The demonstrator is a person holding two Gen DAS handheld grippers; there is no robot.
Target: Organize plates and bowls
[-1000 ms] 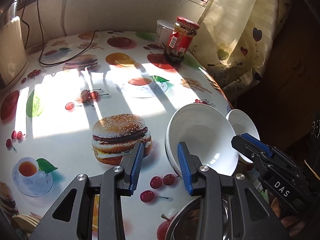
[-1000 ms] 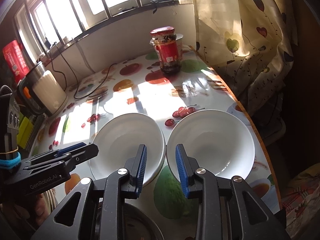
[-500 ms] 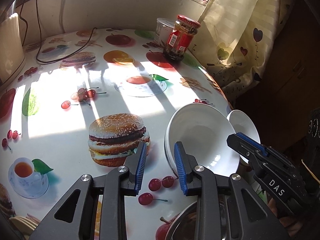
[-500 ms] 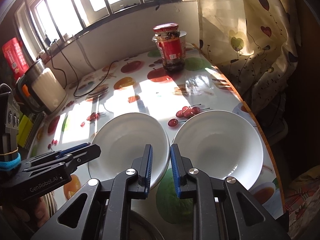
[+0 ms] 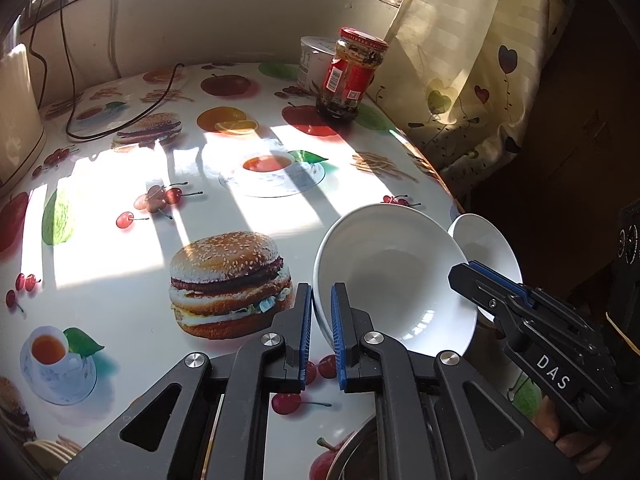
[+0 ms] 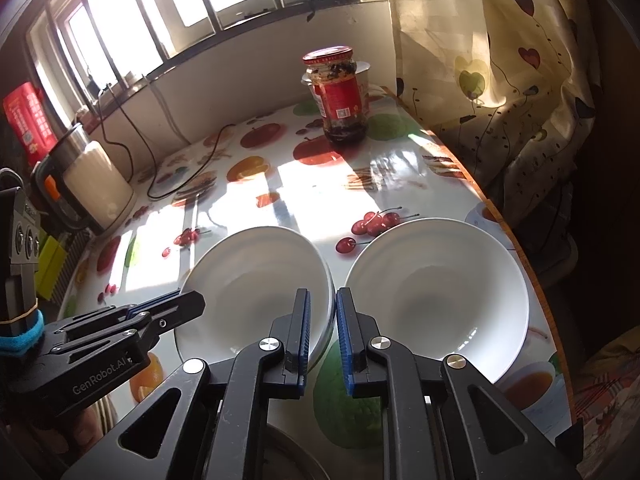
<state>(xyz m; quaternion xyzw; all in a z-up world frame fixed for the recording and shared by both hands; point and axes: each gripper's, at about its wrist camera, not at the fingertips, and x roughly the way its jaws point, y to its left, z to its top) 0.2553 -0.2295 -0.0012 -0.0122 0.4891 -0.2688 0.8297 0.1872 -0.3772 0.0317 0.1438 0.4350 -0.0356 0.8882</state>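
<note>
Both sets of jaws have just been closing; bowls & jar haven't shifted since a sec ago. The left gripper [image 5: 321, 290] is now clenched on the rim of the stacked bowls [image 5: 392, 280]: the rim edge runs up btw its blue pads, one pad outside, one inside. A 2nd rim shows just under the top one, so at least two bowls are nested.

The right gripper [image 6: 323, 294] is clamped on the opposite rim of the same stack, w/ one pad inside the bowl, the other outside, and the rim in the slim gap. From the left wrist view its tip sits on the stack's far rim, pads together.

The lone bowl [image 6: 436, 300], white, sits just beside the right jaws' outer pad, apart from the stack, near the table [image 5: 120, 280] edge. A steel dish [image 5: 360, 452] lies below & behind both jaws, only partly seen.

Well ahead of the jaws: a red-lidded jar [image 5: 352, 76] w/ a white tub [image 5: 312, 60] behind it, by the curtain [image 6: 500, 60]. Far off to the left jaws' side stands a kettle [image 6: 96, 188], w/ a black cable [image 5: 120, 120] trailing over the printed cloth.
</note>
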